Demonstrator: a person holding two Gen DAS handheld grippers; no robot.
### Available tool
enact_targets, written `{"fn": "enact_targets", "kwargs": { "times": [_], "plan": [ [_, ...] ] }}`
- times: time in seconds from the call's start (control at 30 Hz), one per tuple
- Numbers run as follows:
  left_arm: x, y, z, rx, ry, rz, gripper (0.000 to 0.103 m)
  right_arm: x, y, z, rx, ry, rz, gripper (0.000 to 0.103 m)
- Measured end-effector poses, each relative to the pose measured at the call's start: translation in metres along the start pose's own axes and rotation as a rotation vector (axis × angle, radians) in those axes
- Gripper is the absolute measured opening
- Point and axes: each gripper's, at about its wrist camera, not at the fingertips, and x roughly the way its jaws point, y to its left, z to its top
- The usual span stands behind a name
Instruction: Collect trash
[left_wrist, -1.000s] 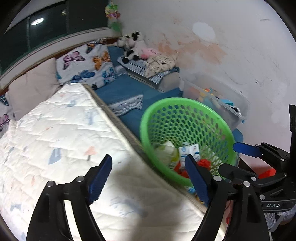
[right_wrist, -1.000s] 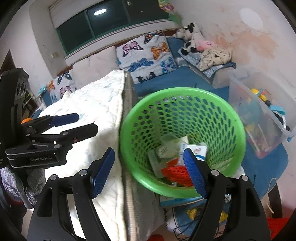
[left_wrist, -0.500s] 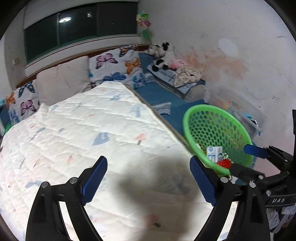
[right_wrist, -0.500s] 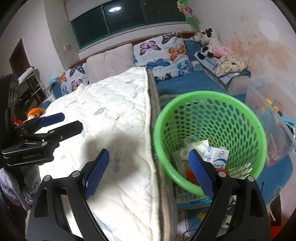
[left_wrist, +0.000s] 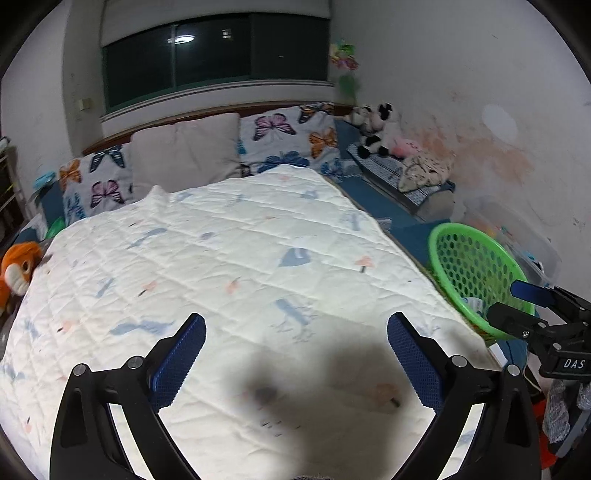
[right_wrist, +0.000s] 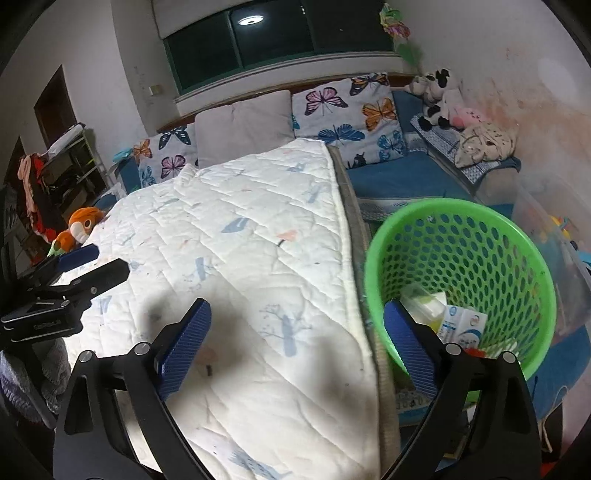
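The left gripper (left_wrist: 295, 332) hangs over the white quilt (left_wrist: 240, 266) with its blue pads spread wide and nothing between them; the green basket (left_wrist: 476, 269) sits at its 3 o'clock, beyond the bed's edge. The right gripper (right_wrist: 295, 321) is equally wide and empty, its right finger (right_wrist: 406, 343) overlapping the basket rim, with the trash (right_wrist: 458, 325) inside at 3 o'clock.

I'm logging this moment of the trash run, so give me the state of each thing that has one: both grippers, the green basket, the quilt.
left gripper: open, empty, over the quilt.
right gripper: open, empty, over the quilt's edge beside the basket.
green basket: upright beside the bed, holding cartons and wrappers at its bottom.
white quilt: spread flat over the bed, no trash seen on it.
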Motion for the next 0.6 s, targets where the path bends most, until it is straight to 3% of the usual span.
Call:
{"fn": "enact_targets", "kwargs": {
  "times": [0.6],
  "plan": [
    [-0.033, 0.047, -0.036, -0.101, -0.018, 0.069, 0.096, 0.004, 0.044, -0.007, -0.053, -0.023, 0.028, 0.097]
  ]
}}
